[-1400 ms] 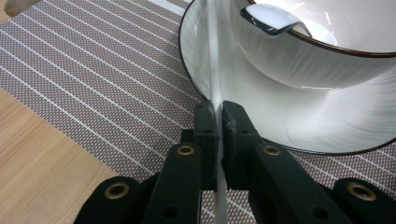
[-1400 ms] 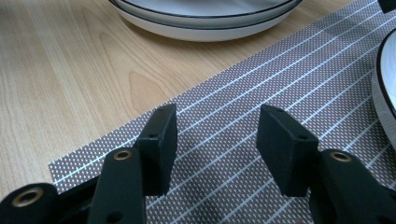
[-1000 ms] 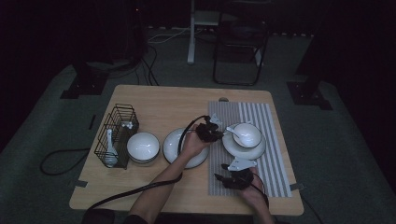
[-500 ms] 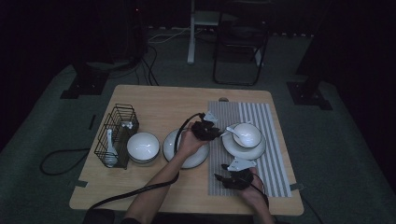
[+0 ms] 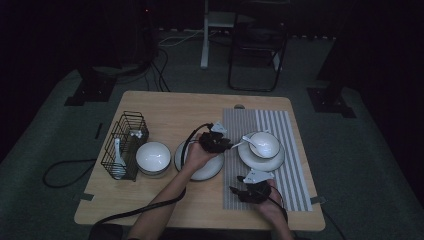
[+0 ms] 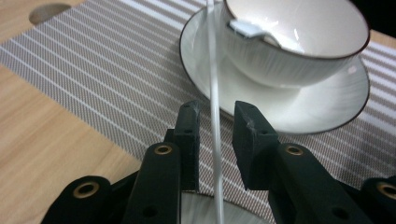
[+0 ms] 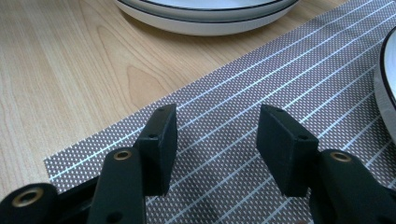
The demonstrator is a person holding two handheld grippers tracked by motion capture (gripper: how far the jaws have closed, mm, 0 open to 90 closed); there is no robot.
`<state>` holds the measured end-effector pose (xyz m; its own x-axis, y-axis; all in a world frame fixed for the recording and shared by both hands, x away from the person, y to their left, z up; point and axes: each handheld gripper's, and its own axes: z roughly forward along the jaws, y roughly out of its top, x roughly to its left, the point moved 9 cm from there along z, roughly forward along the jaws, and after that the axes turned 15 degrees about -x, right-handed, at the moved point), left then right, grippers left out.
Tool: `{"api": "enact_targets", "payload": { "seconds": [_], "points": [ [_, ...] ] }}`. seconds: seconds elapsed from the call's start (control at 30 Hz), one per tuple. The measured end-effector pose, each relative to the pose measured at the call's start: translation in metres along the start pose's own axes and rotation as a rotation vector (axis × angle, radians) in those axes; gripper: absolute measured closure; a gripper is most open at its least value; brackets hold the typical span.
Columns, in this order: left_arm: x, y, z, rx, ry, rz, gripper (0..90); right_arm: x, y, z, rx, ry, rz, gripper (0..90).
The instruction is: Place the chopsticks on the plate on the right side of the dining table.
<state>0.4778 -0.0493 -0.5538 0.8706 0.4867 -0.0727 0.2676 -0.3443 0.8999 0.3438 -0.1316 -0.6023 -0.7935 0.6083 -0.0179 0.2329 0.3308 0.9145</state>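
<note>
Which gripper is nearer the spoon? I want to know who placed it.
Left. The left gripper has its fingers astride the spoon handle; the right gripper sits apart, nearer the person.

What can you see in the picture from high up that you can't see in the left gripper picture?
Only the high view: the wire basket, an empty bowl beside it, and the right gripper, open over the striped mat.

Only the left gripper view: the gap between the left gripper and the spoon handle; its jaws have just been opening.

Both: spoon, bowl on its saucer, mat.
</note>
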Motion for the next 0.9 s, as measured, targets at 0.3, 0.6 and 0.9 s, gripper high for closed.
{"api": "enact_targets", "payload": {
  "seconds": [0.3,0.6,0.9],
  "points": [
    [-0.001,-0.014,0.004,0.054,0.008,0.016,72.6,0.000,0.000,0.000,0.001,-0.001,-0.003,47.9],
    [0.000,-0.018,0.008,0.074,0.023,0.063,85.7,0.000,0.000,0.000,0.004,-0.001,-0.003,47.9],
    [0.001,-0.014,0.018,0.071,0.018,0.063,85.7,0.000,0.000,0.000,0.005,-0.003,-0.001,47.9]
  ]
}}
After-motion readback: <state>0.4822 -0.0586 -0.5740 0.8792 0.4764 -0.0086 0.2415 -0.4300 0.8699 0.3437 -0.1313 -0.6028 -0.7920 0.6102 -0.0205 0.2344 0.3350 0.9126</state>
